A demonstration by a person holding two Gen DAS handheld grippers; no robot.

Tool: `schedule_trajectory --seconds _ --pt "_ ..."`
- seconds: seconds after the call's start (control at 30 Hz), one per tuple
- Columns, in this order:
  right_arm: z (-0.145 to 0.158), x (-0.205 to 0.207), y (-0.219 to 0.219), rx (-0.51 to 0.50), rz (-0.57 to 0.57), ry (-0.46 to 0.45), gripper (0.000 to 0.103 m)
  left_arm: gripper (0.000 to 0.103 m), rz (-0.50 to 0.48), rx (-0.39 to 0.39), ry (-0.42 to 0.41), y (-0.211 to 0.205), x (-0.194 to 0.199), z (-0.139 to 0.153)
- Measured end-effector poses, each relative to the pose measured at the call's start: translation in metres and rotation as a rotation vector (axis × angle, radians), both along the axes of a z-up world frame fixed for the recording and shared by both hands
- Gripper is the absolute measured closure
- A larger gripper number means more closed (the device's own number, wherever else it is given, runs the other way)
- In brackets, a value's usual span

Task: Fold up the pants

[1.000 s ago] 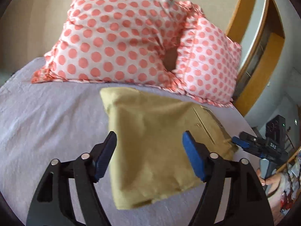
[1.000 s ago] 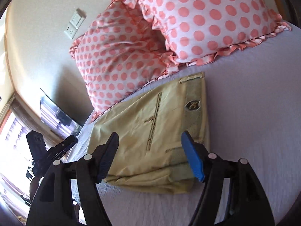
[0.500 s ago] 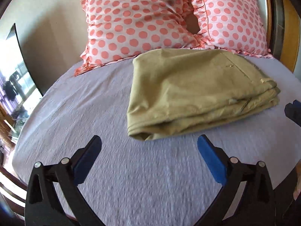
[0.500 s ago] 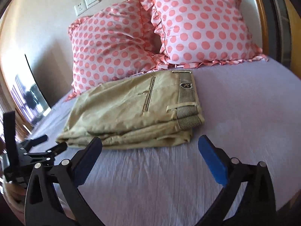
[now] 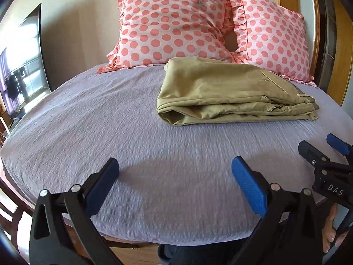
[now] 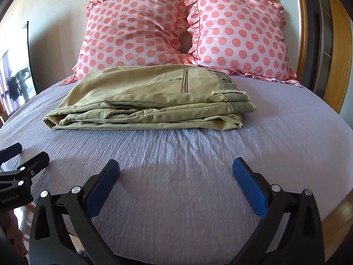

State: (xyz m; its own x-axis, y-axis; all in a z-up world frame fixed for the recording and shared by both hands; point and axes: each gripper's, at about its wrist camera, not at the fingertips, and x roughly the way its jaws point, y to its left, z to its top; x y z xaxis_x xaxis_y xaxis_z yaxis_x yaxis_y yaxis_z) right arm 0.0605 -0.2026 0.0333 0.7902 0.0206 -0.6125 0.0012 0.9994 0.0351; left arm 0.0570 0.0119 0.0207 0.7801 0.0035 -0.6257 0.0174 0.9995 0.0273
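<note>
Blue-padded jaws of the left gripper [image 5: 174, 177] stand spread wide and empty over the lavender bedsheet [image 5: 88, 119], with the right gripper [image 6: 176, 176] equally agape beside it (each tool's tip shows at the edge of the other's view). Farther up the bed, well apart from both, the khaki pants [image 6: 152, 101] lie folded in a flat stack, waistband toward the right. Two polka-dot pillows [image 6: 185, 31] lean behind, seemingly touching the stack.

Bright daylight, seemingly from the left; fisheye-bent edges, slight blur on sheet [image 5: 154, 176]
</note>
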Motion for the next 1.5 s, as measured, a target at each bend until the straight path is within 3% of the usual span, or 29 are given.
schedule_trajectory --seconds 1.5 --pt "-0.0015 -0.0012 0.0017 -0.002 -0.015 -0.008 0.001 0.002 -0.002 0.001 -0.02 -0.0012 -0.0014 -0.0014"
